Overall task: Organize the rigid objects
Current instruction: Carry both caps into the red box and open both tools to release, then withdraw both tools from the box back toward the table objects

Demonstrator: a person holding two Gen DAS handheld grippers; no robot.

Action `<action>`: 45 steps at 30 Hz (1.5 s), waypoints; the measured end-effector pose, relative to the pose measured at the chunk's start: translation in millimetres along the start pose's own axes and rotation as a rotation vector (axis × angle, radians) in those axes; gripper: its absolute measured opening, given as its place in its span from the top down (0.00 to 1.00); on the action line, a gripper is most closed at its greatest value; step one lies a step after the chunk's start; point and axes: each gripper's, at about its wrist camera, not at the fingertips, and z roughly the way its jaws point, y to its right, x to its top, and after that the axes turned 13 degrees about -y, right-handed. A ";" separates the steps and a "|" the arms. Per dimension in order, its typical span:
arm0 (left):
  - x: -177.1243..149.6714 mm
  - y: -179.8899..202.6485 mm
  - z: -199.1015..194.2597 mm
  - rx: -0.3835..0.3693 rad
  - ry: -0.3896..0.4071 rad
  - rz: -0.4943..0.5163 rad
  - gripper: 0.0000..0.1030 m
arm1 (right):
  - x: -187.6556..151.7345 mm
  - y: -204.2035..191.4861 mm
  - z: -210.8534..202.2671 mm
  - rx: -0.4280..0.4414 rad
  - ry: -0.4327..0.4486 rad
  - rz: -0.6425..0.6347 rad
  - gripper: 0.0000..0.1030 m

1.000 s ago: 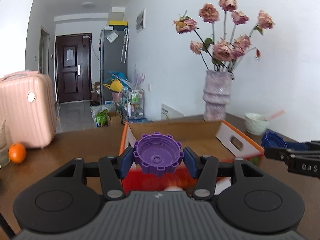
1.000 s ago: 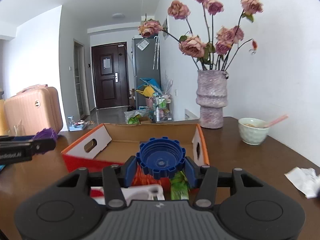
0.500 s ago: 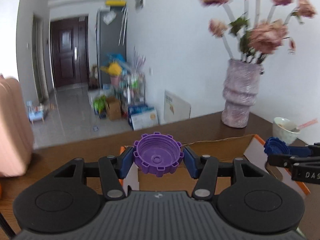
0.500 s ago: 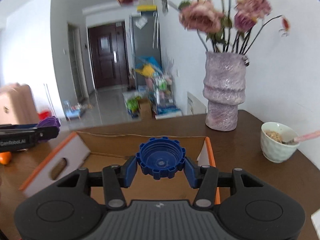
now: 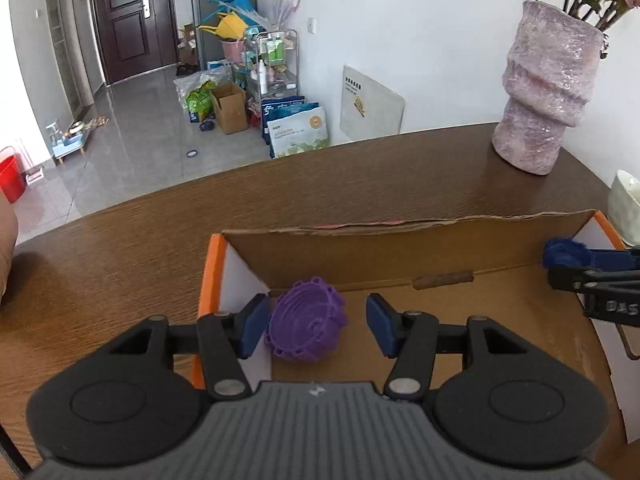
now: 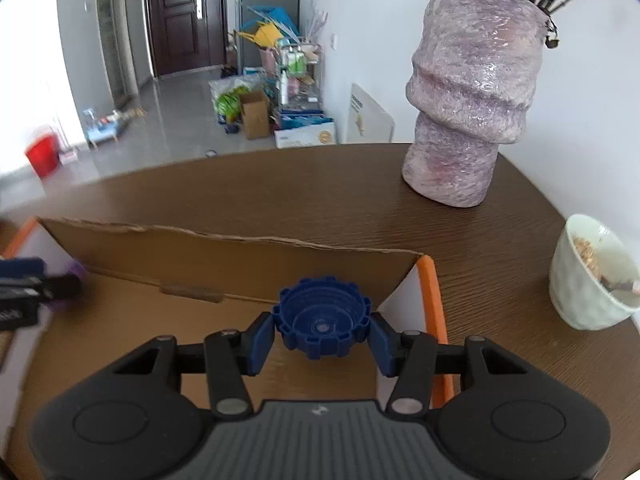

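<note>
Gripping the blue cap (image 6: 323, 327) across its notched rim, the right gripper (image 6: 323, 342) holds it between both jaws above the cardboard box (image 6: 224, 254). The left gripper (image 5: 313, 330) jaws stand apart; the purple cap (image 5: 306, 330) sits tilted between them, touching the left pad only, over the box floor. Both caps look light, stiff and ridged: take them across the rim. A second earlier, both caps sat clamped upright before the box.

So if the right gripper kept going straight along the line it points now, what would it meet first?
Most likely the cardboard box: the right gripper, shut on the blue cap, points down into the box's right end, so the cap would probably hit the floor near the back wall. Depth is hard to judge.
</note>
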 end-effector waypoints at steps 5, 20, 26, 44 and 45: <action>5.6 3.1 -2.4 0.017 -0.010 0.031 0.28 | 1.7 -1.7 -5.8 -0.008 0.003 0.008 0.35; -20.4 14.2 -105.2 0.000 0.067 0.008 0.12 | -37.8 4.2 -112.6 -0.017 0.089 -0.061 0.25; -55.1 24.3 -162.3 0.010 0.155 0.004 0.03 | -83.3 4.6 -170.3 -0.010 0.176 -0.067 0.24; -271.8 49.6 -276.0 0.043 0.724 -0.046 0.00 | -288.5 -10.7 -263.4 0.063 0.634 -0.016 0.11; -286.4 50.6 -281.9 0.041 0.728 -0.049 0.00 | -305.3 -10.5 -265.7 0.067 0.650 -0.012 0.11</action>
